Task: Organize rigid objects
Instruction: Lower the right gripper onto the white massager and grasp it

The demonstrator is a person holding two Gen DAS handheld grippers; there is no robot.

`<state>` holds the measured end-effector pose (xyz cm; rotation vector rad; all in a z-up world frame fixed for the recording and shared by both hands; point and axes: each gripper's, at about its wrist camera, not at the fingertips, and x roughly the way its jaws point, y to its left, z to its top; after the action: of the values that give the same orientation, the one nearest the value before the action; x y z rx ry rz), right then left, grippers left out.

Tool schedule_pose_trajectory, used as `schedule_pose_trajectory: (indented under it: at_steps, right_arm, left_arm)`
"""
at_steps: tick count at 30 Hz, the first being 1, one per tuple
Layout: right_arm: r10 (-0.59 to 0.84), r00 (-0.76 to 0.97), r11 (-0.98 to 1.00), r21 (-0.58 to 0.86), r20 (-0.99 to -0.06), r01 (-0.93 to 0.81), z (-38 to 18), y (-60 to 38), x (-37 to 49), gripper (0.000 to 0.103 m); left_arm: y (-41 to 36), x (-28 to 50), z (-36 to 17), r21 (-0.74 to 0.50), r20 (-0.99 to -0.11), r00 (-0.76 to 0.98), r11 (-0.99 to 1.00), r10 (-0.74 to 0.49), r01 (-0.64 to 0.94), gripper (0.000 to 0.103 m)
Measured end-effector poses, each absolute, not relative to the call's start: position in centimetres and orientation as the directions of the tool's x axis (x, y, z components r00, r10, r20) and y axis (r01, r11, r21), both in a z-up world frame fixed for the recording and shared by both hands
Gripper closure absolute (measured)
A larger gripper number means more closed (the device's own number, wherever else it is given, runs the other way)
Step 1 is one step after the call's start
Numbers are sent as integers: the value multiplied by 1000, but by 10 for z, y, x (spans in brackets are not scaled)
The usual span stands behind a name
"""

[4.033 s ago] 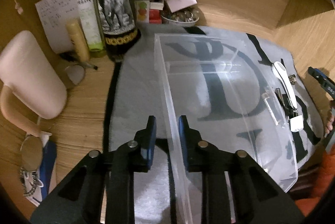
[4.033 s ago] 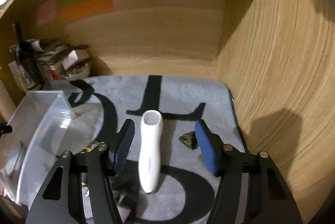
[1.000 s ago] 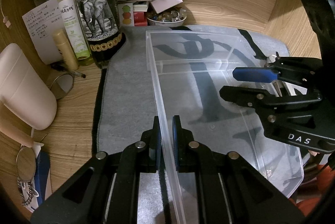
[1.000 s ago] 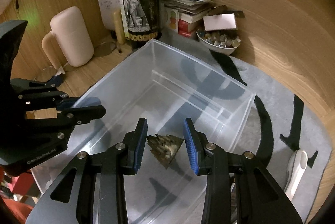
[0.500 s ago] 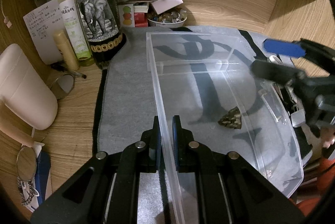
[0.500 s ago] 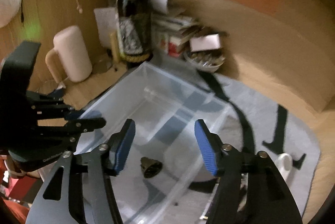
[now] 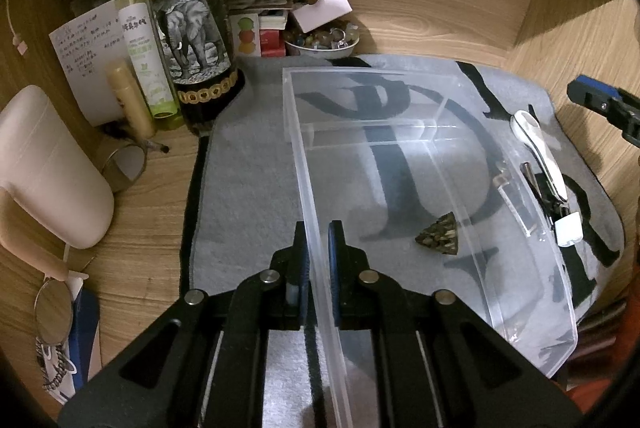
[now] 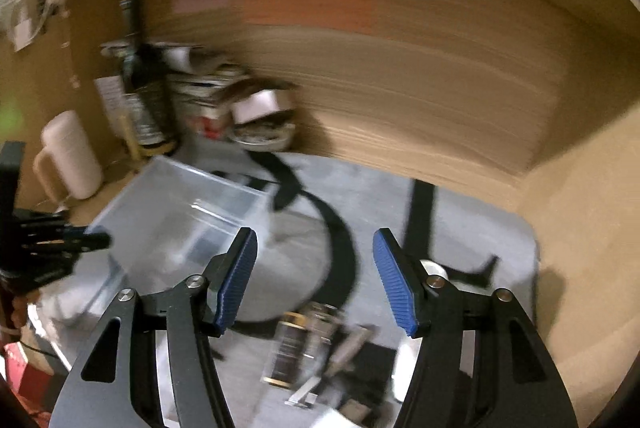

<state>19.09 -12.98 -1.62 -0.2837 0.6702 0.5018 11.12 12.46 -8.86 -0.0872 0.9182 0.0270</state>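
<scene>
My left gripper (image 7: 318,252) is clamped on the near left wall of the clear plastic bin (image 7: 400,100), one pad either side of the rim. Inside the bin, on its floor toward the right wall, lies a small mottled triangular piece (image 7: 439,239), touching nothing else. My right gripper (image 8: 316,276) has its blue pads spread apart with nothing between them, over the grey mat (image 7: 248,180) to the right of the bin; below it lies a blurred heap of small items (image 8: 316,340) I cannot make out. Just outside the bin's right wall rests a white handheld device (image 7: 536,144). Farther left stand a dark elephant-label bottle (image 7: 192,28) and a green spray bottle (image 7: 142,40).
</scene>
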Motion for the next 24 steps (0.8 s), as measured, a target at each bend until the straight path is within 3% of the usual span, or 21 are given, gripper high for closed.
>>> schedule_pose_trajectory:
  at_steps: [11, 24]
  right_arm:
    - [192, 633, 925, -77, -750, -371, -58, -190, 217, 46]
    - [181, 522, 946, 3, -834, -323, -110, -209, 241, 46]
  left_arm:
    - [125, 111, -88, -75, -797, 604, 995, -16, -73, 95]
    - [124, 111, -89, -55, -798, 602, 995, 9, -87, 95]
